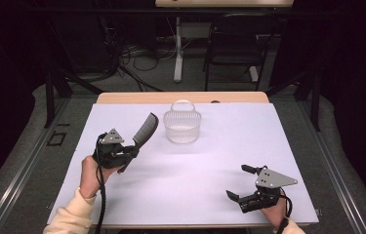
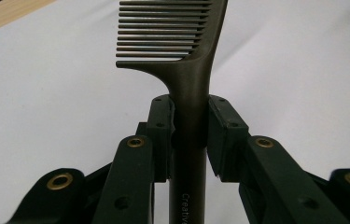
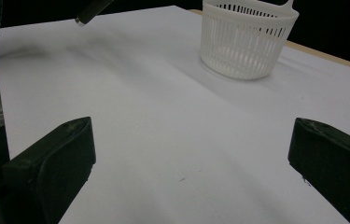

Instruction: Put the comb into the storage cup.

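A white sheet point(image 1: 210, 165) is covering the table point(image 1: 180, 97), leaving a strip of pale wood showing along its far edge. Grey carpet point(image 1: 19, 146) is lying around it, with a metal rail point(image 1: 19, 170) running along the left side. Beyond, a black chair point(image 1: 234, 46) is standing beside a white desk leg point(image 1: 177, 48), and cables point(image 1: 136, 53) are trailing over the floor. The room behind is sitting in darkness, while light is falling on the tabletop.
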`<state>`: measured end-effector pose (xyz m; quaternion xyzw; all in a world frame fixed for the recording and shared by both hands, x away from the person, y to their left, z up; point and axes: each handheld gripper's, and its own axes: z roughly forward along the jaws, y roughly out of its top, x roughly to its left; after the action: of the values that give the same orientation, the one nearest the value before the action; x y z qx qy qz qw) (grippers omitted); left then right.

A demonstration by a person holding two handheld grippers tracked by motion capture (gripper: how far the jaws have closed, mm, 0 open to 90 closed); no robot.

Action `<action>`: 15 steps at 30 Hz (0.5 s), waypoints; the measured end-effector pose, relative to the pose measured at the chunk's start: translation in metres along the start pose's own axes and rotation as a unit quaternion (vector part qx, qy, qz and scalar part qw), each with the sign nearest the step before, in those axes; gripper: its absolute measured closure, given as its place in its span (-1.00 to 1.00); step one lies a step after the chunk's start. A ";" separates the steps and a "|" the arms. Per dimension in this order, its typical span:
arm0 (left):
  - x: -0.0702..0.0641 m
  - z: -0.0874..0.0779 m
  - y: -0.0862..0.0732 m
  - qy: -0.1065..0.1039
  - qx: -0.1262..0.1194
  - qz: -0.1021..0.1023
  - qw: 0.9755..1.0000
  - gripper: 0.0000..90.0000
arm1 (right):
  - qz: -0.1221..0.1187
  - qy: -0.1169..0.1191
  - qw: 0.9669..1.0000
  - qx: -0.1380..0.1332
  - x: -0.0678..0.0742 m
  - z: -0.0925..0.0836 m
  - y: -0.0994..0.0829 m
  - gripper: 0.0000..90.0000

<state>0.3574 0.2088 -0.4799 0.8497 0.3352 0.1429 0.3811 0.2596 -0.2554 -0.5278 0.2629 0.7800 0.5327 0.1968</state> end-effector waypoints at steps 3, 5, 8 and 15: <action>0.000 0.001 0.000 0.000 -0.006 -0.005 1.000 0.62 | -0.001 0.000 1.000 0.000 0.000 0.000 0.000 -0.99; 0.000 0.002 0.000 0.001 -0.008 -0.005 1.000 0.62 | -0.001 0.000 1.000 -0.001 0.000 0.000 0.000 -0.99; 0.000 0.002 0.001 0.003 -0.010 -0.005 1.000 0.62 | -0.002 0.001 1.000 0.000 0.000 0.000 0.000 -0.99; 0.001 0.004 0.004 0.005 -0.019 -0.008 1.000 0.62 | 0.000 0.001 1.000 -0.003 0.000 0.000 0.000 -0.99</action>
<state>0.3618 0.2052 -0.4800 0.8387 0.3413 0.1502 0.3969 0.2602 -0.2554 -0.5280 0.2616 0.7789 0.5350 0.1967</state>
